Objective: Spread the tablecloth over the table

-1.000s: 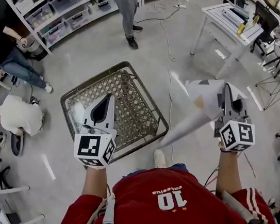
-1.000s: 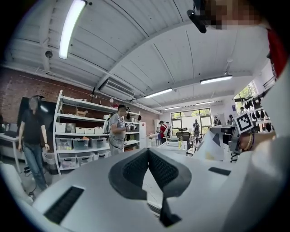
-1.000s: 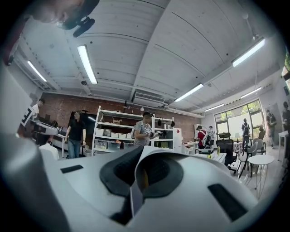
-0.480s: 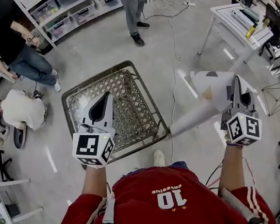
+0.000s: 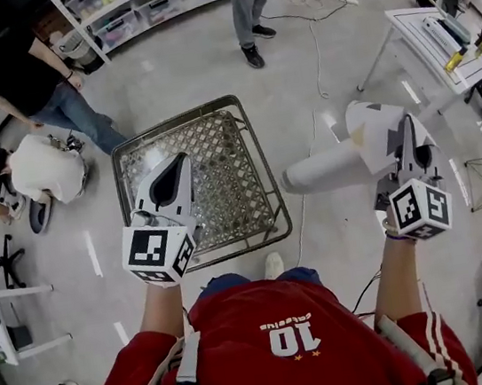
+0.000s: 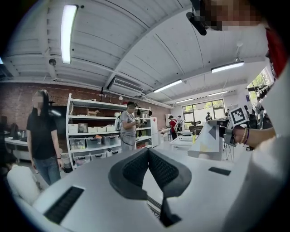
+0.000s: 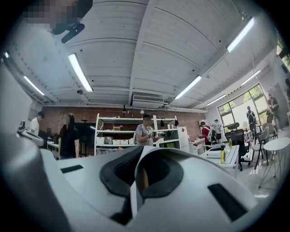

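Cloth [image 5: 337,162] bunched in the air right of the wire counter [image 5: 219,168], none of it on top | right gripper [image 5: 406,121] fingers clenched on one edge | left gripper [image 5: 179,159] fingers pressed together on nothing, above the counter | advice: probably catch a second corner with left, draw taut, lower evenly, centred.

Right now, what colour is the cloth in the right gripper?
The tablecloth is mostly white, with grey and tan patches; best in head view.
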The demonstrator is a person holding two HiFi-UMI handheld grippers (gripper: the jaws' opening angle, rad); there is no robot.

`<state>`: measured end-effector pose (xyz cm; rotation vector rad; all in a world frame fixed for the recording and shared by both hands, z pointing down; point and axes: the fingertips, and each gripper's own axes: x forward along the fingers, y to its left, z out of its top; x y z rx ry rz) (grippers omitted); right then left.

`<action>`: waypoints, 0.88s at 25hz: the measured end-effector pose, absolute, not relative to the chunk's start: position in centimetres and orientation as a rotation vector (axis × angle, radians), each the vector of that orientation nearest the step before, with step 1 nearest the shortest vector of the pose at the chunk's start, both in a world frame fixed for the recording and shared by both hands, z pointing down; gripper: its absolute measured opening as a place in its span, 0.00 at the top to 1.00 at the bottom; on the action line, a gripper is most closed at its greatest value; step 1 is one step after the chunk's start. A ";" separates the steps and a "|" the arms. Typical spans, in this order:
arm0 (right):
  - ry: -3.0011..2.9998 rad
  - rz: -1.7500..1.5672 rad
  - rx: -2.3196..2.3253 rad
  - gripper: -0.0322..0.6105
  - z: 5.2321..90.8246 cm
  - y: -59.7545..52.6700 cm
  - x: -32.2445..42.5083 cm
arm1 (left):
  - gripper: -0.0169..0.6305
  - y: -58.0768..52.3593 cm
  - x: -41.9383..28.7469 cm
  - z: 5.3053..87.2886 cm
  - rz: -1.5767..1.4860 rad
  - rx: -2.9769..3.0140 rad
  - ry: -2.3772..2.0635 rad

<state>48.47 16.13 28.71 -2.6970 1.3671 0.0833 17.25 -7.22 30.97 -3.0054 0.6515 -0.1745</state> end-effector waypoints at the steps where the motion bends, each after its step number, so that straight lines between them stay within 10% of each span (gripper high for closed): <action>1: 1.375 0.076 -2.683 0.93 28.7 15.4 48.3 | 0.96 -7.6 16.9 31.0 -0.177 -3.003 0.668; 22: 1.746 0.005 -2.431 0.93 28.2 -0.1 34.7 | 0.96 -14.8 5.1 30.2 -0.144 -2.976 0.855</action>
